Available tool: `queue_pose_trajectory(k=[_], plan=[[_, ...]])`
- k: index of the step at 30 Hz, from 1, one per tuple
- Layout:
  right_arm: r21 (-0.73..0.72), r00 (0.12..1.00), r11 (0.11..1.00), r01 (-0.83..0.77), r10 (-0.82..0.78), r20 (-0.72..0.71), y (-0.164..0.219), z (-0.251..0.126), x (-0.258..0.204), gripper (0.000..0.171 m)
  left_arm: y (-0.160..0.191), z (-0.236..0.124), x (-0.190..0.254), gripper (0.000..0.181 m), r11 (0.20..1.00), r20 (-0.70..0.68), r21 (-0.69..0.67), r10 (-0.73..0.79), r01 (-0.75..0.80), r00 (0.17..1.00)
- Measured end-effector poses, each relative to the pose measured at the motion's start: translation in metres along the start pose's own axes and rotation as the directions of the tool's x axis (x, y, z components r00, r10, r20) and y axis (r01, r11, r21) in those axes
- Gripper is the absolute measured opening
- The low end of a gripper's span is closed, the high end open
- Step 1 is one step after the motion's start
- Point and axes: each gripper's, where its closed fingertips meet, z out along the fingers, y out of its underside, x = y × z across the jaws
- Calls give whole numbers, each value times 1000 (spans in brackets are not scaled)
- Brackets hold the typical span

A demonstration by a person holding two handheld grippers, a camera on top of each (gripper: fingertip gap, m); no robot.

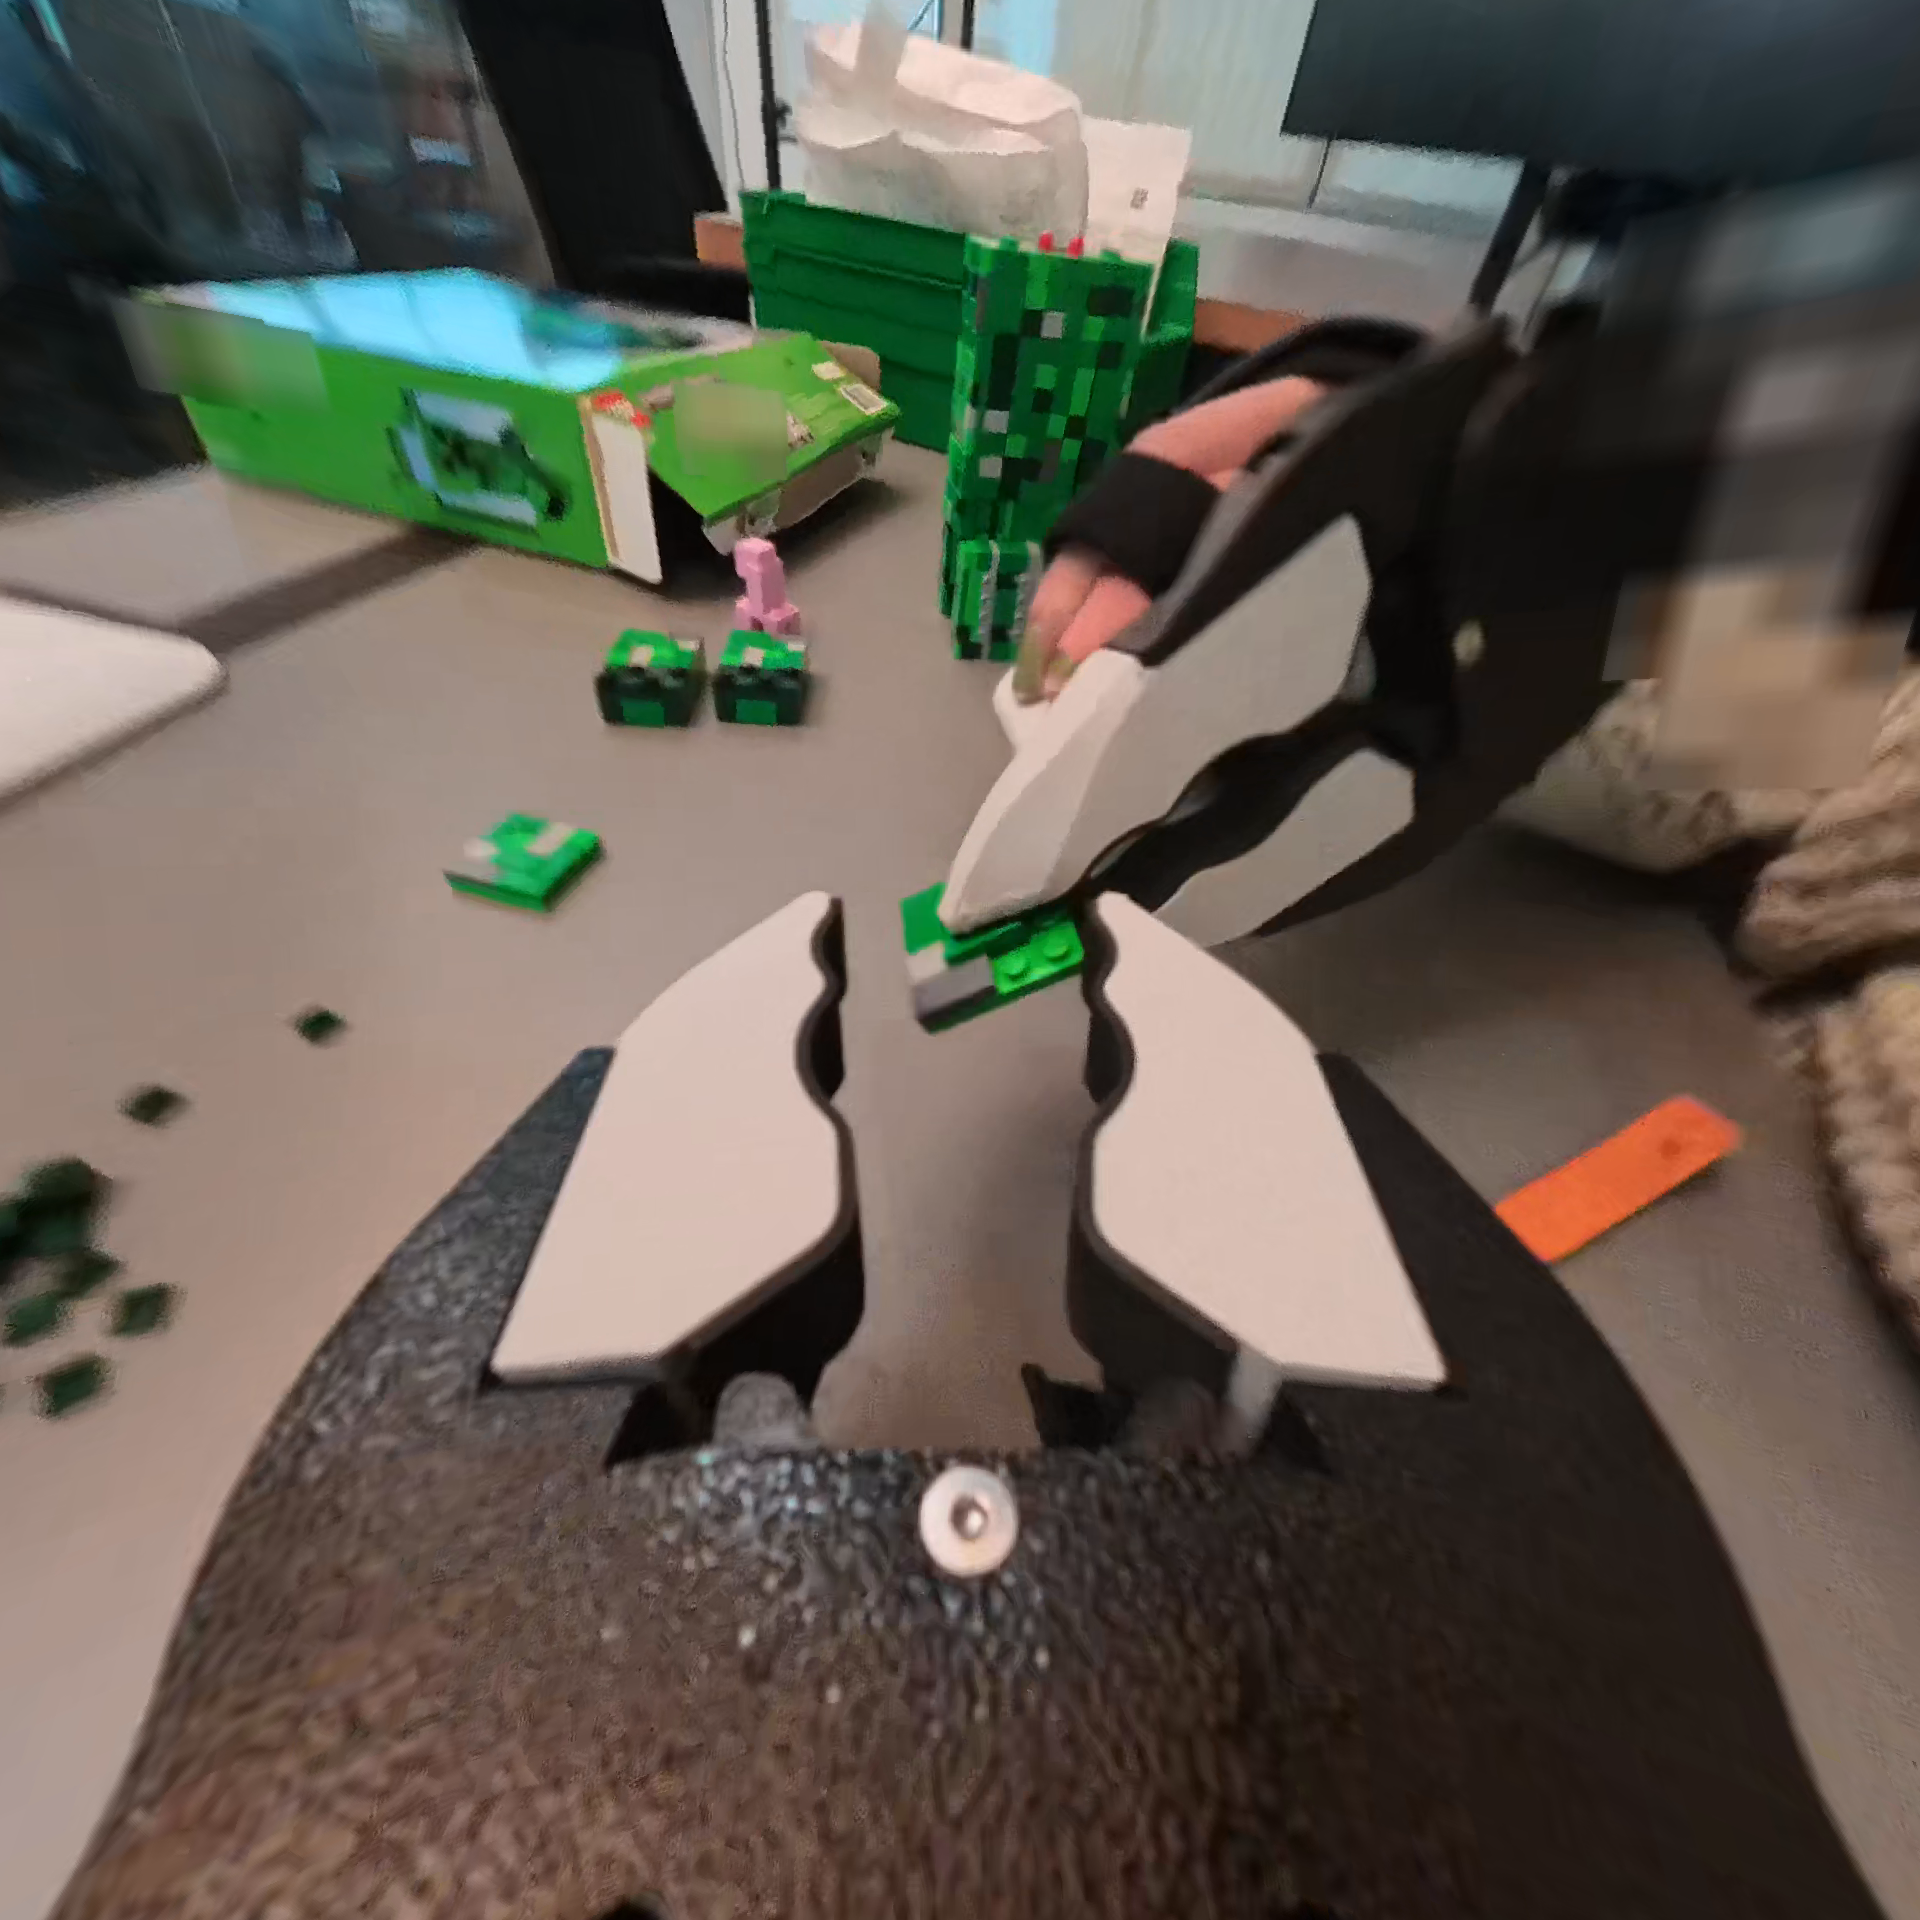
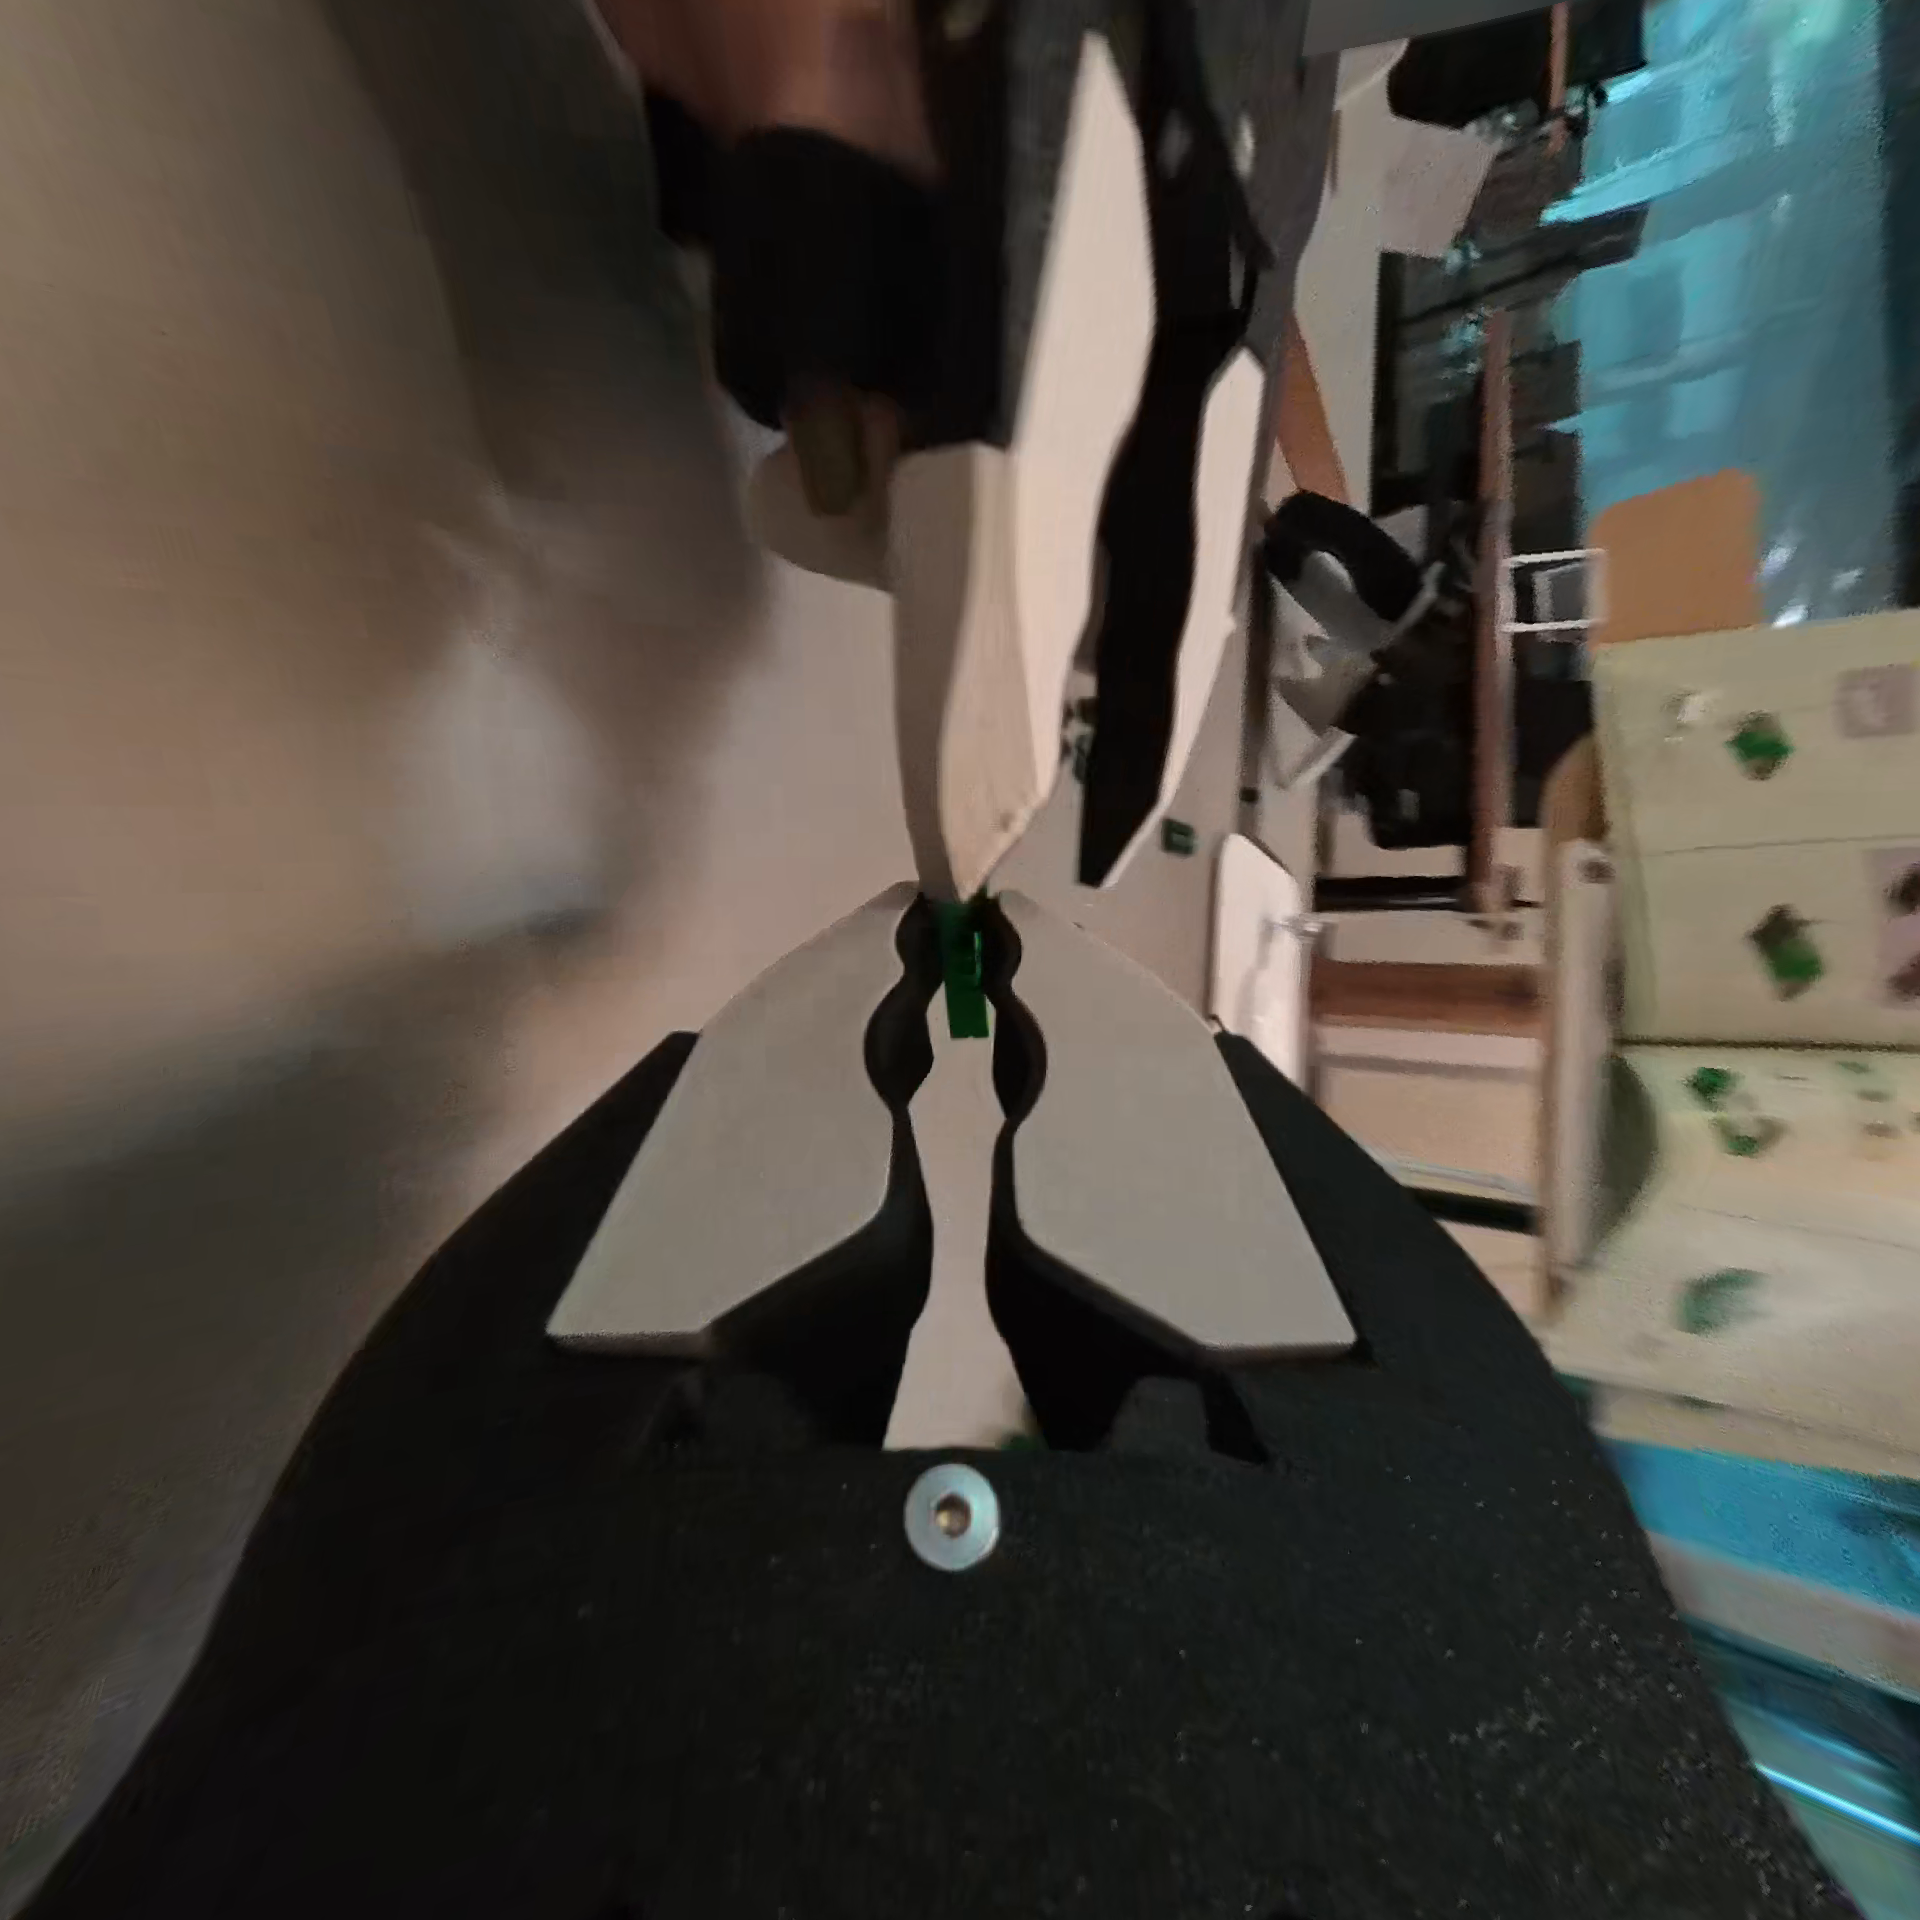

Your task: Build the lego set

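Note:
A small flat green plate assembly [image 1: 1023, 961] with grey and white tiles sits between the tips of my left gripper [image 1: 966, 920], which is open and not gripping it. My right gripper comes in from the upper right, its white fingers [image 1: 1122, 769] closed on the plate's far edge. In the right wrist view my right gripper [image 2: 961, 914] is shut on the green plate [image 2: 964, 982], seen edge-on. The left gripper's fingers [image 2: 987, 644] hang down from above, spread apart, one tip touching the plate's end.
On the grey table stand a tall green pixel-pattern build [image 1: 1039, 416], an open green box [image 1: 468, 416], two small green-black blocks [image 1: 649, 681], a pink figure [image 1: 764, 592], another flat green assembly [image 1: 525, 860], loose dark green pieces [image 1: 62, 1247] and an orange separator tool [image 1: 1621, 1174].

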Motion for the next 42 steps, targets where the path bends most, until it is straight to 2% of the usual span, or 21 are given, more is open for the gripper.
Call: queue_pose_trajectory(k=[1,4,8,16,21,28,33,42], plan=[[29,998,998,-63,63,18,0,-1,0,7,0,-3,1,47,995,7,-5,97,-97,995],[113,976,973,-203,193,97,-2,-6,-2,7,4,-10,7,44,932,7,-33,362,-362,932],[208,951,936,-283,246,186,-13,-15,-5,7,4,-10,20,33,875,-14,-18,484,-484,875],[251,940,922,-295,233,249,-21,-20,-11,7,9,-7,26,9,814,-16,-36,580,-580,815],[243,936,923,-299,234,264,-22,-21,-12,7,8,-7,27,8,782,-13,-43,622,-622,783],[209,925,914,-347,296,238,-19,-17,-10,8,10,-6,22,6,809,-13,-76,583,-583,812],[193,941,930,-312,275,196,-16,-16,-10,14,14,-5,23,6,798,-21,-97,596,-595,803],[190,968,959,-209,176,177,-17,-18,-16,6,17,-4,26,6,812,-49,-104,572,-574,819]])
